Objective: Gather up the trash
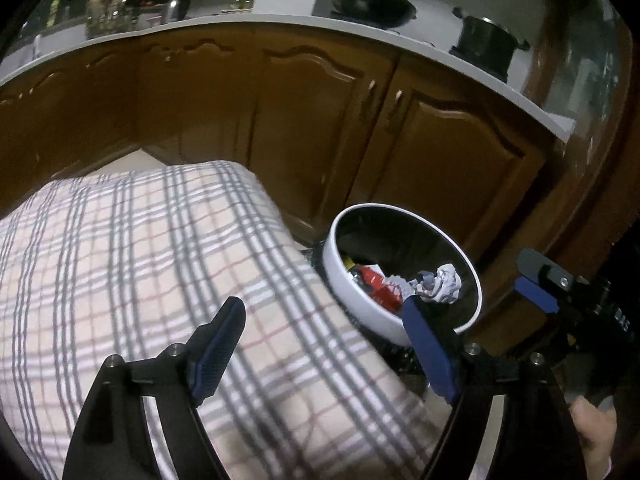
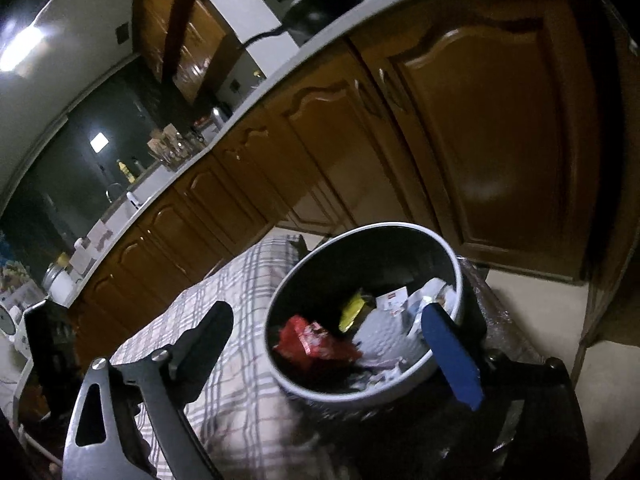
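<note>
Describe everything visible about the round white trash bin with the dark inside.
The round white trash bin stands upright and lidless beside the plaid-covered table, before brown cabinet doors. Its smooth outer wall looks plastic; the lining is dark and glossy. Inside lie a red wrapper, a yellow packet and crumpled white paper. Neither gripper touches it.

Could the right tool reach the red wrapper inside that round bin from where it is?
Probably yes. The bin has no lid, the red wrapper lies on top of the trash, and the right tool stands open just above the rim with nothing between its fingers. The yellow packet lies beside the wrapper.
</note>
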`<state>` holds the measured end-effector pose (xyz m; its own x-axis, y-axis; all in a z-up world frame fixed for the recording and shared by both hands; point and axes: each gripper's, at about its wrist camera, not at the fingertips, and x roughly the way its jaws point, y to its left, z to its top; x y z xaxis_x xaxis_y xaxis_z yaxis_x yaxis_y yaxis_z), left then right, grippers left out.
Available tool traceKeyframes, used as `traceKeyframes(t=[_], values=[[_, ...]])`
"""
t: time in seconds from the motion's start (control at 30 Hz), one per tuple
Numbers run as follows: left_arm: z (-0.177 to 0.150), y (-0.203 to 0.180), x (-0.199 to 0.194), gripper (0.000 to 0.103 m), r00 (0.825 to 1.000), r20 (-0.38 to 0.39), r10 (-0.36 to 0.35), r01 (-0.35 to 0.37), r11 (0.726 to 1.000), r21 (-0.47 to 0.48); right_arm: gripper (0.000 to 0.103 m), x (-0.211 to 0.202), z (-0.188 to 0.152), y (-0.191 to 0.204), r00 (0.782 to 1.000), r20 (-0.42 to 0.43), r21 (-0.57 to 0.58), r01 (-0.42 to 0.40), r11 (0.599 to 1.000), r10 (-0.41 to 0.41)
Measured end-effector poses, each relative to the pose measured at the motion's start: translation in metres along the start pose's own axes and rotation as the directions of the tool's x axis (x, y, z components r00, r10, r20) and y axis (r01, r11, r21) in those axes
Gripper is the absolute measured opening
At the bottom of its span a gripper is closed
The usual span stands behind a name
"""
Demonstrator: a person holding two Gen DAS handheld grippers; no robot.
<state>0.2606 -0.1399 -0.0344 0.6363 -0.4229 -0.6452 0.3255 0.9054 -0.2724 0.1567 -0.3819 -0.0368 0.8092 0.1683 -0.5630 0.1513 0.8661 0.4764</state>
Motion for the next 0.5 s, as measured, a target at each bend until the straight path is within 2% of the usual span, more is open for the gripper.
traceKeyframes(t=[0.13, 0.5], values=[[-0.013, 0.010, -0.019, 0.080, 1.000, 0.016, 0.004, -0.003, 0.999, -0.033, 0.099, -0.011, -0.013, 0.016, 1.000, 0.008, -0.019, -0.001, 1.000, 0.001], [-0.051, 0.026, -0.089, 0.082, 0.995, 0.095, 0.034, -0.032, 0.999, -0.022, 0.101, -0.033, -0.055, 0.052, 1.000, 0.011, -0.055, 0.003, 0.999, -0.002]])
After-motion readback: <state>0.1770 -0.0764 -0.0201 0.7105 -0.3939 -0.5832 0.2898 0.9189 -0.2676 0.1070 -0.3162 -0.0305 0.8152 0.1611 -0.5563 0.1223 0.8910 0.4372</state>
